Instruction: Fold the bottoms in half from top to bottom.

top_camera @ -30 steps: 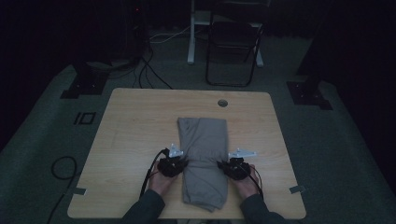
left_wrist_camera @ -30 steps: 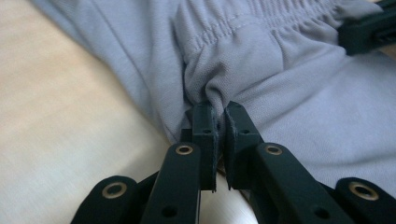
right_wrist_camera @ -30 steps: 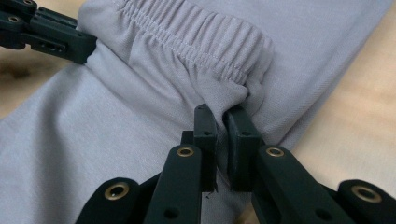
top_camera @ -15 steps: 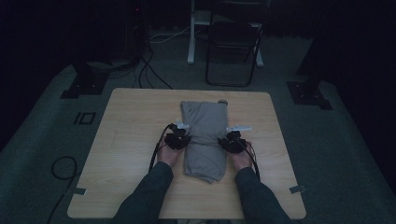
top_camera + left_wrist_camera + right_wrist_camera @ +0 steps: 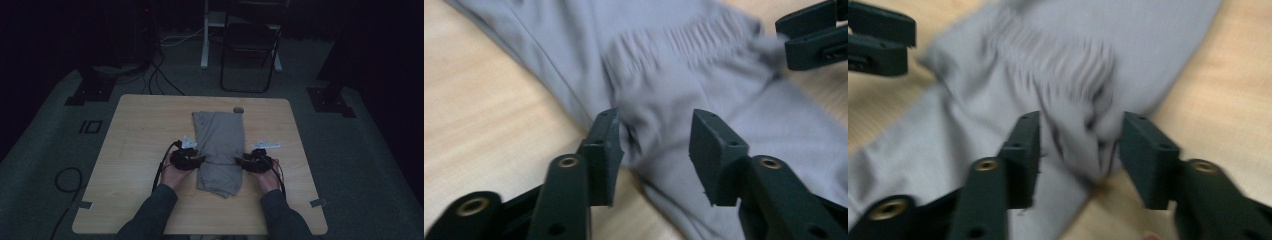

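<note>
On the light wooden tabletop (image 5: 135,150) in a dark room, the left gripper (image 5: 655,150) meets the cloth's left edge, jaws apart. The grey folded cloth (image 5: 220,150) lies mid-table. The right gripper (image 5: 1080,150) straddles its bunched right edge, jaws apart; a chair (image 5: 250,55) stands beyond.

A plain grey garment (image 5: 220,150) is seen in the middle of a light wood-grain table (image 5: 135,145), the cloth reading as a bluish, lavender grey in the two gripper views, with no print but a band of fine gathered ribbing (image 5: 694,37). Black is worn by both the left gripper (image 5: 654,150) and the right gripper (image 5: 1078,155), with small brass-coloured rivets (image 5: 569,161) set in the jaw arms. Dark sleeves (image 5: 150,215) are shown at the near edge. A black chair (image 5: 248,47) is set on a dark grey-green floor (image 5: 45,150) on the far side.
</note>
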### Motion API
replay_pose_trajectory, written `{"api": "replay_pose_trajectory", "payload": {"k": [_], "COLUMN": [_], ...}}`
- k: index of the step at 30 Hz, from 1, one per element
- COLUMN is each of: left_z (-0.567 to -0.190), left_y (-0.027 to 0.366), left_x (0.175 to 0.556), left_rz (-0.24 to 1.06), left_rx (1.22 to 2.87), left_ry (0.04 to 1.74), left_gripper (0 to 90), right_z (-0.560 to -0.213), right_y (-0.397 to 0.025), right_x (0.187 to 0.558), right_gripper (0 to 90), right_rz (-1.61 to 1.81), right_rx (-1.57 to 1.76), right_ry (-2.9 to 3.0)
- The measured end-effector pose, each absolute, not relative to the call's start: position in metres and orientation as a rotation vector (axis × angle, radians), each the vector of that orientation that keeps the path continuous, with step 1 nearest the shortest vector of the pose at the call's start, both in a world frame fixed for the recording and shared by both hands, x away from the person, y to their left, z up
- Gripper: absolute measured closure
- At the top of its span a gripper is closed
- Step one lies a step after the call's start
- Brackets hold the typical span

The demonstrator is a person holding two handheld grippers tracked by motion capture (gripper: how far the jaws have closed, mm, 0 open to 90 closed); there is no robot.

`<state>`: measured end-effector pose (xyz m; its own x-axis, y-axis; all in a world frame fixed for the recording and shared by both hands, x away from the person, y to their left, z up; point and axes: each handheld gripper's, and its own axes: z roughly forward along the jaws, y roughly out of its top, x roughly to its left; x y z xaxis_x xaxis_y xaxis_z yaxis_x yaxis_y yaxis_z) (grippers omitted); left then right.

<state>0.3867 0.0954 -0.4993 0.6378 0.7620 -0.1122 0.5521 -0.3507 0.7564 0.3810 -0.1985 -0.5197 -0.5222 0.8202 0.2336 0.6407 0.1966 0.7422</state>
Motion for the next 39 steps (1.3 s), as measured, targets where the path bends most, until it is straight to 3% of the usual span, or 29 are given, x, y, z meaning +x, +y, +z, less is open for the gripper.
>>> {"api": "replay_pose_trajectory", "payload": {"k": [5,11,13,16,19,25,32,37,39], "left_z": [-0.490,-0.512,-0.517,-0.514,-0.502,-0.474,-0.468,-0.503,-0.514], "left_y": [0.079,0.061,0.060,0.061,0.063,0.068,0.078,0.091,0.096], "left_x": [0.413,0.436,0.436,0.432,0.422,0.394,0.363,0.334,0.327], "left_rz": [0.318,0.258,0.252,0.252,0.268,0.302,0.286,0.187,0.171], "left_rx": [2.025,2.106,2.116,2.099,2.061,2.008,1.994,2.055,2.069], "left_ry": [1.028,1.109,1.120,1.101,1.050,0.935,0.872,0.888,0.906], "left_gripper": [48.1,47.4,50.7,63.3,70.0,71.1,69.7,64.8,61.6], "right_z": [-0.511,-0.529,-0.533,-0.531,-0.520,-0.489,-0.470,-0.498,-0.512], "right_y": [-0.187,-0.172,-0.172,-0.171,-0.176,-0.180,-0.186,-0.182,-0.182], "right_x": [0.407,0.439,0.443,0.441,0.433,0.408,0.374,0.330,0.320], "right_gripper": [45.7,42.3,47.3,60.4,71.3,76.2,76.7,75.1,67.5], "right_rz": [1.274,1.199,1.240,1.235,1.318,1.400,1.484,1.397,1.355], "right_rx": [1.411,1.501,1.534,1.523,1.495,1.335,1.192,1.114,1.106], "right_ry": [2.244,2.311,2.342,2.347,2.304,2.273,2.251,2.337,2.399]}}
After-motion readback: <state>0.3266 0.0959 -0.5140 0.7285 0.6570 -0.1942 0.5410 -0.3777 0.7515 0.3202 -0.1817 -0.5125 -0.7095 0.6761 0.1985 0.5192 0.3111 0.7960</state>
